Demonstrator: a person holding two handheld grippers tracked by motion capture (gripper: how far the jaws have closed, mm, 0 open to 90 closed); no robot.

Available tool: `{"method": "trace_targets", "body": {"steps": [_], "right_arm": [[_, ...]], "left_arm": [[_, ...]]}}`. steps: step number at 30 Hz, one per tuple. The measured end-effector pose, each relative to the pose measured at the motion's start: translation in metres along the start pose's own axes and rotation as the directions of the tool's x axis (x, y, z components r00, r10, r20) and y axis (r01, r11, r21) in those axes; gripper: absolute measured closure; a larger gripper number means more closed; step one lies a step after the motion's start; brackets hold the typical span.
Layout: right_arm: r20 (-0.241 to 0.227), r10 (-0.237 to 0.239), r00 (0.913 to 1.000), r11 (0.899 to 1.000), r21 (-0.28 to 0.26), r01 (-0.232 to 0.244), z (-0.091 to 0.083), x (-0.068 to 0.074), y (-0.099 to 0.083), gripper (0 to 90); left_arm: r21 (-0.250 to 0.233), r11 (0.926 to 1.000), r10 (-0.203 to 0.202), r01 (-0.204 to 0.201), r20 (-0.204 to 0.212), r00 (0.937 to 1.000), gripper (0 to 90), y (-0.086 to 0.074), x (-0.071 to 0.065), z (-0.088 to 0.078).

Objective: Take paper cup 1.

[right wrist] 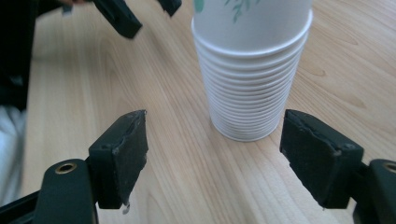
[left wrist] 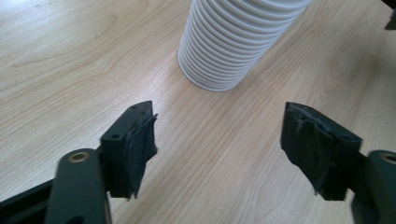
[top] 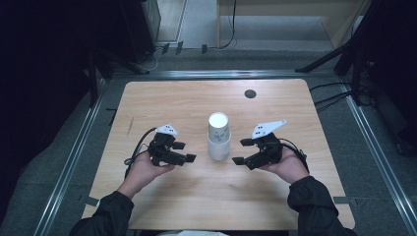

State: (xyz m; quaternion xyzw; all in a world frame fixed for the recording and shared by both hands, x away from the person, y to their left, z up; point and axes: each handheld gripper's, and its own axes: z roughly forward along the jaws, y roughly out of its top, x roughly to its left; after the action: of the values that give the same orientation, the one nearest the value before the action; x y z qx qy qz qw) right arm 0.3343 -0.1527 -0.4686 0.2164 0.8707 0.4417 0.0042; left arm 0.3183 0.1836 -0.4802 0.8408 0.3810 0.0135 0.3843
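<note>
A stack of white paper cups (top: 219,137) stands in the middle of the wooden table (top: 162,103); its top cup carries a green leaf print. My left gripper (top: 185,152) rests just left of the stack, held in a hand, with its jaws wide apart and nothing between them. My right gripper (top: 240,151) mirrors it on the other side, also open and empty. In the left gripper view the ribbed stack (left wrist: 233,42) stands ahead of the open left gripper (left wrist: 219,135). In the right gripper view the stack (right wrist: 250,79) sits just beyond the open right gripper (right wrist: 215,140), apart from both pads.
A dark round cable hole (top: 250,93) lies in the table near its far edge. Metal rails (top: 74,157) run along the floor on both sides. Black stand legs and cables (top: 339,96) lie on the floor beyond the table.
</note>
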Motion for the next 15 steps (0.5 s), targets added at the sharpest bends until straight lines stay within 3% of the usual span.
{"method": "trace_targets", "body": {"steps": [2,5,7,9,13,15], "right_arm": [[0.000,0.011,0.9999,1.000,-0.024,-0.011,-0.003,-0.001,0.000,25.5],[0.050,0.039,0.9980,0.998,-0.056,-0.037,-0.010,-0.001,-0.004,39.1],[0.059,0.058,0.9966,0.997,-0.059,-0.055,-0.011,-0.002,-0.007,40.9],[0.065,0.075,0.9951,0.995,-0.066,-0.071,-0.012,-0.002,-0.009,41.2],[0.086,0.015,0.9962,0.995,-0.097,-0.007,-0.010,0.000,-0.010,43.3],[0.088,0.027,0.9958,0.996,-0.092,-0.019,-0.009,0.001,-0.009,43.1]], "left_arm": [[-0.008,1.0000,0.000,0.000,0.000,1.0000,30.4,0.000,-0.001,0.000],[-0.017,0.9995,0.025,-0.025,-0.015,0.9996,30.4,0.001,-0.001,0.000],[-0.020,0.9995,0.022,-0.022,-0.021,0.9995,30.7,0.001,-0.001,0.001],[0.007,0.9999,0.012,-0.012,-0.028,0.9995,31.8,0.003,0.000,0.001],[-0.008,0.9997,0.023,-0.023,-0.016,0.9996,31.8,0.002,0.000,-0.003],[-0.021,0.9996,0.022,-0.022,-0.001,0.9998,31.8,0.002,0.000,-0.004]]}}
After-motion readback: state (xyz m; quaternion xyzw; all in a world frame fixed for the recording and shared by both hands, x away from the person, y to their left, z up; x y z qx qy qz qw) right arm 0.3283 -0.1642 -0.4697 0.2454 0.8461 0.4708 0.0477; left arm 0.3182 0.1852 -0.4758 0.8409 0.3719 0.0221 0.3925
